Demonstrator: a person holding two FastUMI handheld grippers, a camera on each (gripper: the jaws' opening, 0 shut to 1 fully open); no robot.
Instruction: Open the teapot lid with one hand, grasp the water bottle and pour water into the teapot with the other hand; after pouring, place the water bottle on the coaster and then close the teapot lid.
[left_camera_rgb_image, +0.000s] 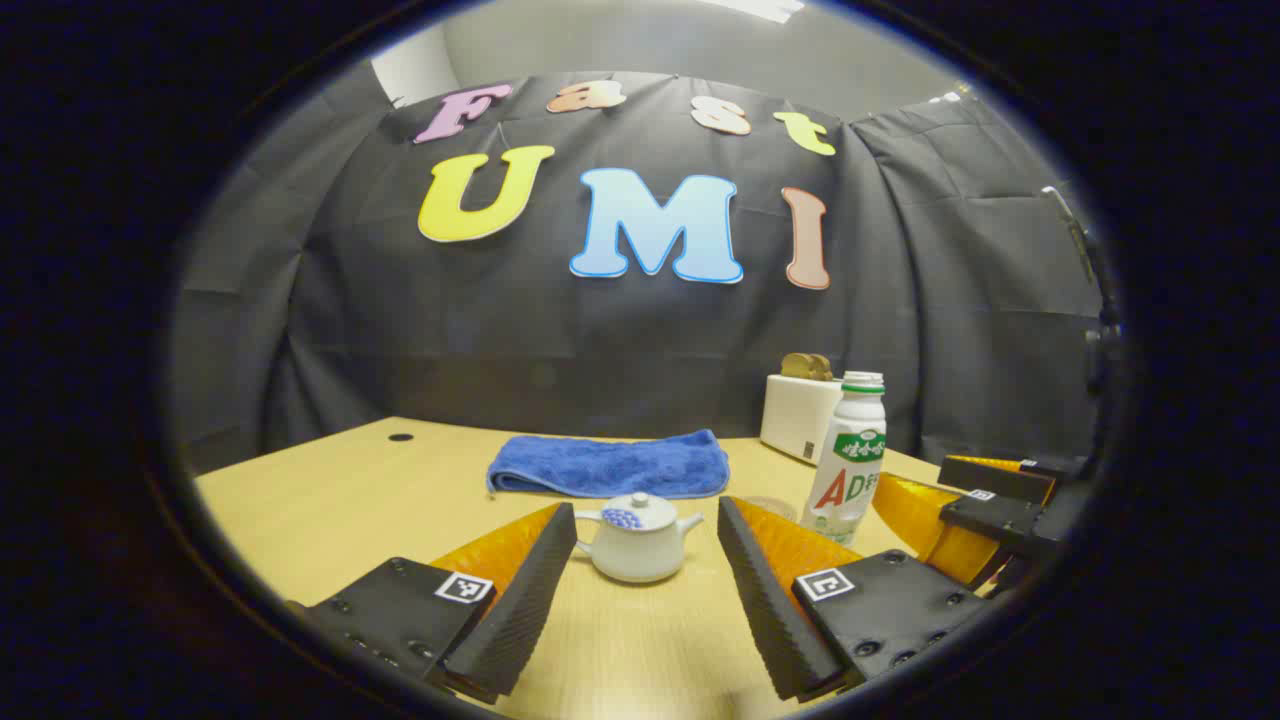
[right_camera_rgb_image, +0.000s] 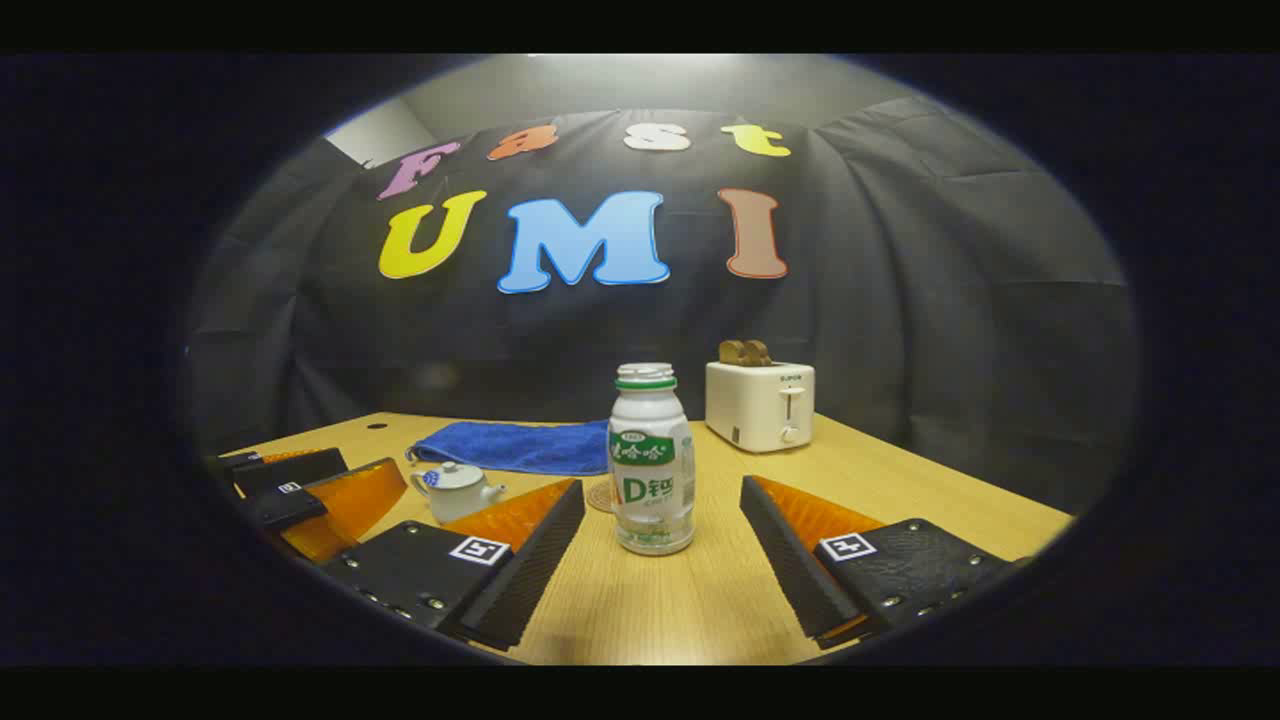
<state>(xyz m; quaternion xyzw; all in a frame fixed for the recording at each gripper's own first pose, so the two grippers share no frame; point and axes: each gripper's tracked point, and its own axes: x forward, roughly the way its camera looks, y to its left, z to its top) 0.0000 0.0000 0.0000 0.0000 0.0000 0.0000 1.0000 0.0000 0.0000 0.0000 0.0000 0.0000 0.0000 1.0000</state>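
Note:
A small white teapot (left_camera_rgb_image: 637, 545) with a blue-patterned lid (left_camera_rgb_image: 636, 513) on top stands on the wooden table, just beyond my left gripper (left_camera_rgb_image: 645, 515). That gripper is open, its fingers level with the pot's two sides and touching nothing. A white water bottle (right_camera_rgb_image: 652, 470) with a green label stands upright between the fingers of my right gripper (right_camera_rgb_image: 663, 486), which is open and clear of the bottle on both sides. A round coaster (right_camera_rgb_image: 600, 496) lies just behind the bottle to its left. The bottle (left_camera_rgb_image: 848, 460) stands right of the teapot (right_camera_rgb_image: 455, 490).
A folded blue towel (left_camera_rgb_image: 610, 465) lies behind the teapot. A white toaster (right_camera_rgb_image: 760, 405) with bread in it stands at the back right. The black cloth wall closes the table's far side. Bare tabletop (right_camera_rgb_image: 900, 480) stretches right of the bottle.

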